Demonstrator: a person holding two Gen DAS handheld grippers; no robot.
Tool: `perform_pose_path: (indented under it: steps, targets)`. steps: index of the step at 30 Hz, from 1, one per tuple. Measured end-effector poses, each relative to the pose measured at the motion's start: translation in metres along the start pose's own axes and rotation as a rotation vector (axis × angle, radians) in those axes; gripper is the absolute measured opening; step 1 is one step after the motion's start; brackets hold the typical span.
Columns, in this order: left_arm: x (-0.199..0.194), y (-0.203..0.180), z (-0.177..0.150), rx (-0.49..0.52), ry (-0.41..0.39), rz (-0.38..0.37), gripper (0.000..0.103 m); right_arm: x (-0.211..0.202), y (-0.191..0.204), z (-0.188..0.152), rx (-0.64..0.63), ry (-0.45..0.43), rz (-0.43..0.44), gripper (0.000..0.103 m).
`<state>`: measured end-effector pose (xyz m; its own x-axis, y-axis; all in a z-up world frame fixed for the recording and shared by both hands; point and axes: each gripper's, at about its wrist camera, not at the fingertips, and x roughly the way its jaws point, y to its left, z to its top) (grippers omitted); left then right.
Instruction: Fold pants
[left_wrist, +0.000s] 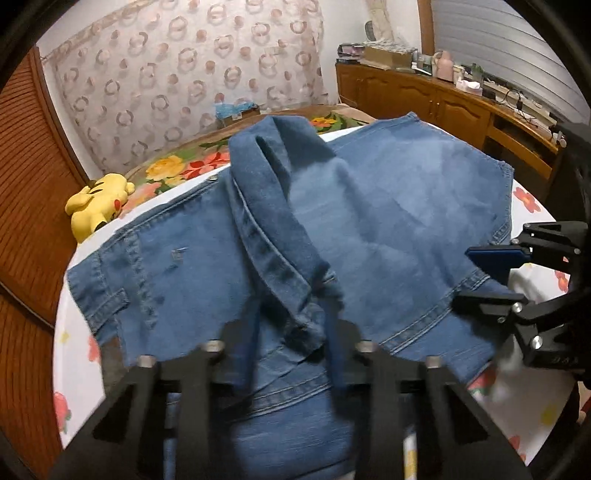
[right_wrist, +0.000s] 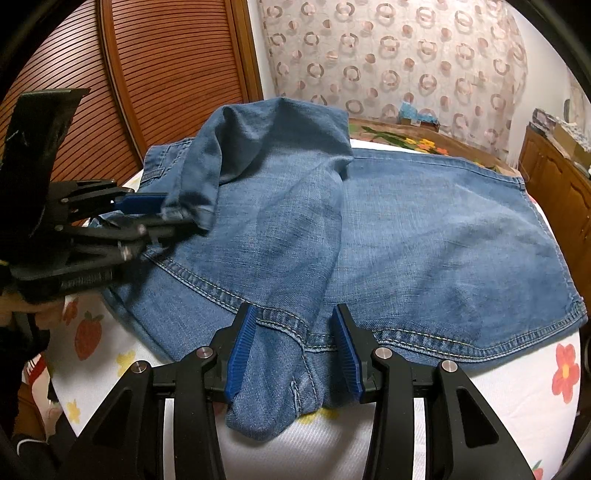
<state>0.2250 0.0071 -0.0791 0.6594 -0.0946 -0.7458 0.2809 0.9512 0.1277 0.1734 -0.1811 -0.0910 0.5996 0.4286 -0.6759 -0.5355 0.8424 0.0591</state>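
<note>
Jeans (right_wrist: 406, 240) lie partly folded on floral bedsheet (right_wrist: 517, 387), just ahead of both grippers. Right gripper (right_wrist: 295, 354) spread, hem fabric loose between its pads. Left gripper (left_wrist: 291, 343) spread around bunched leg cuff. Yellow plush toy (left_wrist: 98, 206) far left.

Matt blue denim pants (right_wrist: 424, 236)

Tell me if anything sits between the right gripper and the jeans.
Nothing visible does. The right gripper already straddles a bunched hem of the jeans, with denim lying between its blue pads.
</note>
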Motion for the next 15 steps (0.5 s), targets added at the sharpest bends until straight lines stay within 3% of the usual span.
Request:
perform_pose_path:
  steps: [1,2,9,15]
  targets:
    - [-0.004,0.006,0.0,-0.011,-0.008,0.002,0.015,0.0,0.0,0.0,0.0,0.0,0.0,0.045]
    - [-0.008,0.012,0.0,-0.022,-0.016,0.008,0.012,0.0,0.0,0.0,0.001,0.0,0.001,0.045]
    - [-0.031,0.074,0.0,-0.134,-0.062,0.075,0.012,0.0,0.002,-0.001,-0.004,0.003,-0.005,0.045]
    - [-0.037,0.093,0.005,-0.156,-0.08,0.132,0.012,0.001,0.002,-0.001,-0.008,0.003,-0.008,0.045]
